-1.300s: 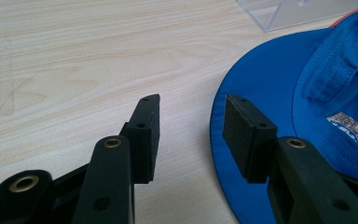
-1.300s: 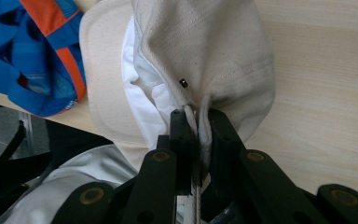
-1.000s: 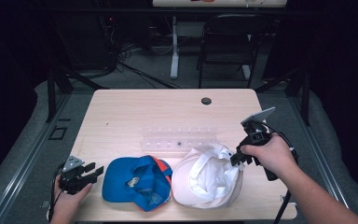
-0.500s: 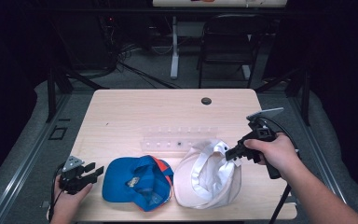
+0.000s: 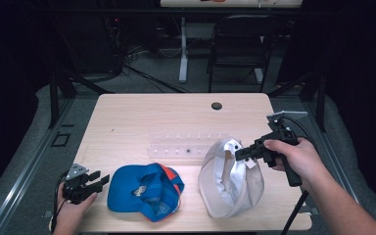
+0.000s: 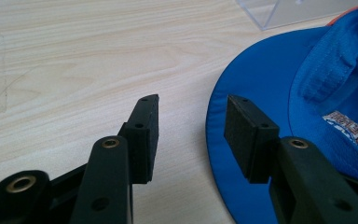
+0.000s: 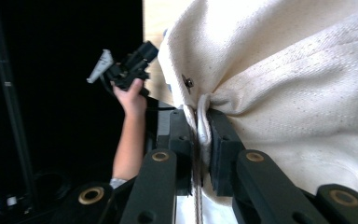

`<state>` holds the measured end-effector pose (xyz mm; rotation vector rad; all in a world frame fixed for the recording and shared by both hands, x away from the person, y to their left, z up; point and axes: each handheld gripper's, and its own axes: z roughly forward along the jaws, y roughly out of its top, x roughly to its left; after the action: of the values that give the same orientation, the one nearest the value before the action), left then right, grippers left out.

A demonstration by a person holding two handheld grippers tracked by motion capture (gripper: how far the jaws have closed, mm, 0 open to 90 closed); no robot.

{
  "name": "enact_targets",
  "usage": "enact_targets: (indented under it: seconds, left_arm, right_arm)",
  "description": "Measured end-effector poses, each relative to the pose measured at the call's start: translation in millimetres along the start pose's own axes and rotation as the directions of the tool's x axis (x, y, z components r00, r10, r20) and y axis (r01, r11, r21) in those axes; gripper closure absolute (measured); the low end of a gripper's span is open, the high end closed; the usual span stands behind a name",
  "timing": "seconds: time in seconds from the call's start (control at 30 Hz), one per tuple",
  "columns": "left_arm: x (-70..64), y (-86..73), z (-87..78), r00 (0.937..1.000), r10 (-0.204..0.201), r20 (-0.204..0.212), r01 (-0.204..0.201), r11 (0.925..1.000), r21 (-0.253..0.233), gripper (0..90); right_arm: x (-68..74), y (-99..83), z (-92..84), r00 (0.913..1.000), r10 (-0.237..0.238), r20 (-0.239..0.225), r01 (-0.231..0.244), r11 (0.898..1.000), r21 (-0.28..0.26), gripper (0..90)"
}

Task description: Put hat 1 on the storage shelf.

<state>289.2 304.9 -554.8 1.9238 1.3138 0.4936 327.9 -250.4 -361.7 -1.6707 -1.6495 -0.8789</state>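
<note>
— Spanning the high view, a pale wooden table [image 5: 142, 117] carries two caps; its near edge is cut off by the frame, and the room behind sits too dark to read. What lies between the caps and the far edge?

— A clear plastic rack [image 5: 186, 145], faint against the wood and hard to make out. A corner of it shows in the left gripper view.

— And the white cap [image 5: 230, 183]?

— It is lifted at its near-right rim and partly raised off the table, its crown sagging to the tabletop. The right gripper view is crowded by cream cloth, so the cap's shape is lost there.

— The blue cap [image 5: 144, 191]?

— It lies upside down at the table's near edge, just left of the white one, orange trim showing; the label inside is too blurred to read.

— The right gripper [image 5: 242, 154]?

— Its jaws are clamped tight on a gathered fold of the white cap's edge, beside a small metal snap.

— The left gripper [image 5: 98, 179]?

— It rests at the near-left corner, jaws apart and just now widening, nothing between them. One pad [image 6: 242, 135] hangs over the blue cap's brim; whether it touches cannot be told.
</note>
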Motion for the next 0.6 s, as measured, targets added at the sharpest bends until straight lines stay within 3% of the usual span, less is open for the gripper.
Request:
enact_targets:
  seconds: [0.37, 0.6]
  left_arm:
    - [-6.1, 1.7, -1.6, 0.9994, 0.034, -0.010, -0.034, 0.9994, -0.002, 52.9]
    - [-16.1, 6.3, -4.2, 0.9987, 0.050, 0.002, -0.050, 0.9978, -0.043, 52.1]
  right_arm:
    - [1.5, 1.3, -15.8, 0.9931, -0.009, -0.117, 0.000, 0.997, -0.080, 82.0]
    - [3.4, 11.0, -12.4, 0.9846, -0.008, -0.175, -0.012, 0.994, -0.112, 81.9]
